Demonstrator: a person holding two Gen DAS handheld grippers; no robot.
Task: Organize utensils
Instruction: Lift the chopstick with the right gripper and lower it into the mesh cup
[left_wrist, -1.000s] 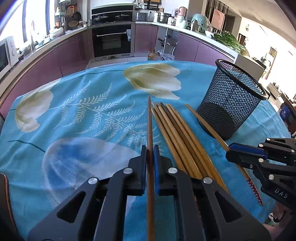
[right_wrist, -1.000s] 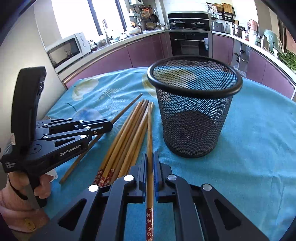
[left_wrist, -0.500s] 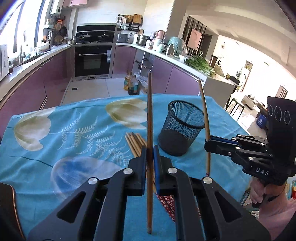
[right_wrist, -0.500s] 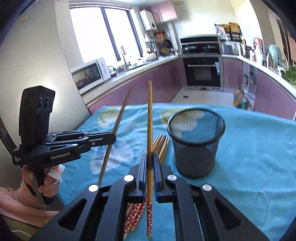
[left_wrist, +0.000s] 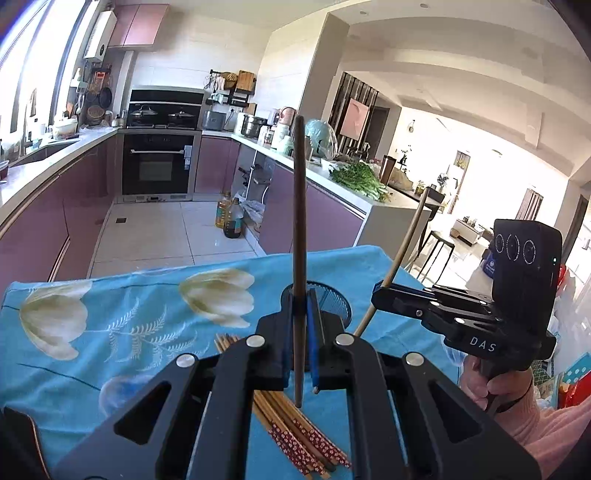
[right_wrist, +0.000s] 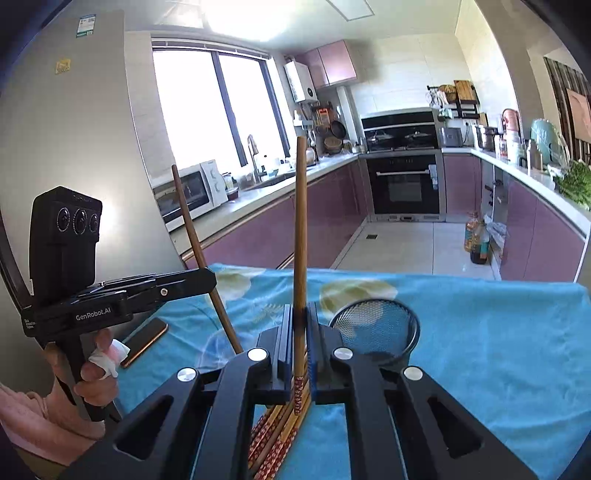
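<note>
Turquoise cloth (left_wrist: 110, 369), printed with pale tulips, covers the bench, and we sweep across it from the left. Over at the left edge in the right wrist view, a phone (right_wrist: 144, 341) lies flat on the cloth. Next, the left hand-held gripper (left_wrist: 300, 332) is up off the bench, clenched on a dark chopstick (left_wrist: 299, 221) that stands close to upright, lower tip hanging free below the pads. From the other camera, that same left hand-held gripper (right_wrist: 210, 282) holds its dark chopstick (right_wrist: 192, 229) leaning a little.

Down on the cloth, the bundle (left_wrist: 295, 428) of chopsticks lies side by side, red flowered ends toward the cameras; the right wrist view catches the bundle (right_wrist: 273, 432) just beneath the jaws. Behind it stands the mesh cup (left_wrist: 332, 302), upright, open mouth showing, partly hidden by the left gripper; from the right wrist view the cup (right_wrist: 376, 325) sits just right of centre.

Further right, the right hand-held gripper (right_wrist: 300, 343) is clenched on a lighter chopstick (right_wrist: 301, 229), upright, its red flowered end below the pads. In the left wrist view, the right hand-held gripper (left_wrist: 382, 291) holds that chopstick (left_wrist: 406, 240) tilted, lower tip near the cup's rim.
</note>
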